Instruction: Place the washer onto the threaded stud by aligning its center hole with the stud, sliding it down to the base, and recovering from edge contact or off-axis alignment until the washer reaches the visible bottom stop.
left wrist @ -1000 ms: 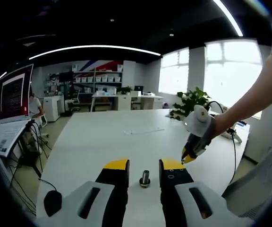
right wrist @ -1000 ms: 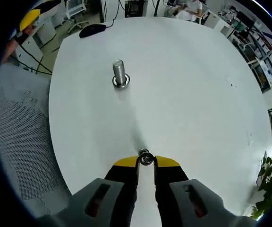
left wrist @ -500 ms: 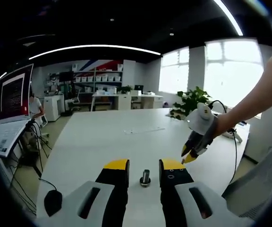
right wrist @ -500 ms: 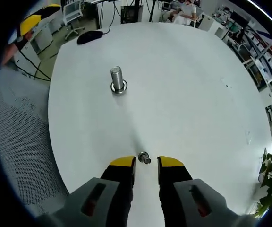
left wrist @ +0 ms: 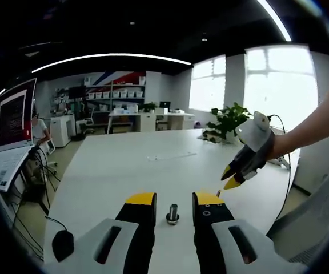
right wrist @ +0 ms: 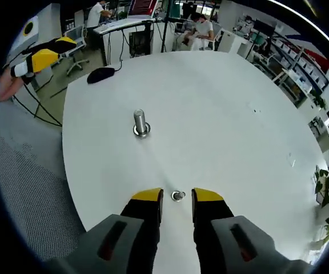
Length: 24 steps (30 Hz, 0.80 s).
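In the right gripper view the right gripper (right wrist: 177,197) hangs over the white counter (right wrist: 221,125) with its yellow-tipped jaws parted and holding nothing, and the small washer (right wrist: 177,196) lies flat on the counter in the gap between the tips. The stud (right wrist: 140,122) stands upright on its base well apart from the washer, nearer the counter's far edge, with a black mouse (right wrist: 100,74) beyond it. In the left gripper view the left gripper (left wrist: 173,200) is likewise spread wide with the stud (left wrist: 172,213) standing between its jaws untouched, and the right gripper (left wrist: 232,177) is raised above the counter (left wrist: 124,165) at the right, in a person's hand (left wrist: 270,149).

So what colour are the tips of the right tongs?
Yellow, on black jaws; the right tongs show best in the right gripper view.
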Each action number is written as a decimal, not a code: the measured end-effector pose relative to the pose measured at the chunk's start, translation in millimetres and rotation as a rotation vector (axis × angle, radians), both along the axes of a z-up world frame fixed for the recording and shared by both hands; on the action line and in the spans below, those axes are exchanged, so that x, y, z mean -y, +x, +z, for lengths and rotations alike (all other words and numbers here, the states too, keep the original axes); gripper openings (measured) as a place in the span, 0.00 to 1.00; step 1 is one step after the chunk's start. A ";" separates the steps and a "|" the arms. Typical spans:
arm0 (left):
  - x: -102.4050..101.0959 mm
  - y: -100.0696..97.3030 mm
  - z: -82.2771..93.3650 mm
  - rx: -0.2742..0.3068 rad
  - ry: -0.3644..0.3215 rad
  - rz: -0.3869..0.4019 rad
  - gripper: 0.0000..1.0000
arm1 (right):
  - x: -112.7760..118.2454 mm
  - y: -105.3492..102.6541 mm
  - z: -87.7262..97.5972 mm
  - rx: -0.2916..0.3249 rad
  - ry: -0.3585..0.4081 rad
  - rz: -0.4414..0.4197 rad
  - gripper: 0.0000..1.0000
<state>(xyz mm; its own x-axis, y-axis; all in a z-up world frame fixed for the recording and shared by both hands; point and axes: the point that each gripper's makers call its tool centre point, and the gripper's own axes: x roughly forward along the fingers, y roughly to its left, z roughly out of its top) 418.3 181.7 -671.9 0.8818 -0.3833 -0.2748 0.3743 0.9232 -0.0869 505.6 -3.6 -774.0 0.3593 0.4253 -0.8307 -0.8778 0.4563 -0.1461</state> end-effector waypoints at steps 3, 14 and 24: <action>1.1 -0.2 -2.4 -0.009 -0.001 -0.006 0.23 | 2.5 -3.9 9.9 0.027 0.042 -0.035 0.22; 7.6 -1.3 -4.0 -0.014 0.007 -0.032 0.23 | 25.3 -14.7 43.2 0.084 0.297 -0.289 0.22; 18.1 -3.1 -5.2 -0.023 -0.008 -0.070 0.24 | 46.9 -40.1 60.3 0.154 0.431 -0.405 0.22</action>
<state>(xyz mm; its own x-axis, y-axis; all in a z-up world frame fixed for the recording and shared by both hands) 415.3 163.6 -677.1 0.8462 -0.4465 -0.2910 0.4361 0.8939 -0.1033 465.5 -50.4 -713.7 0.6649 0.5163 -0.5398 -0.6058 0.7955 0.0145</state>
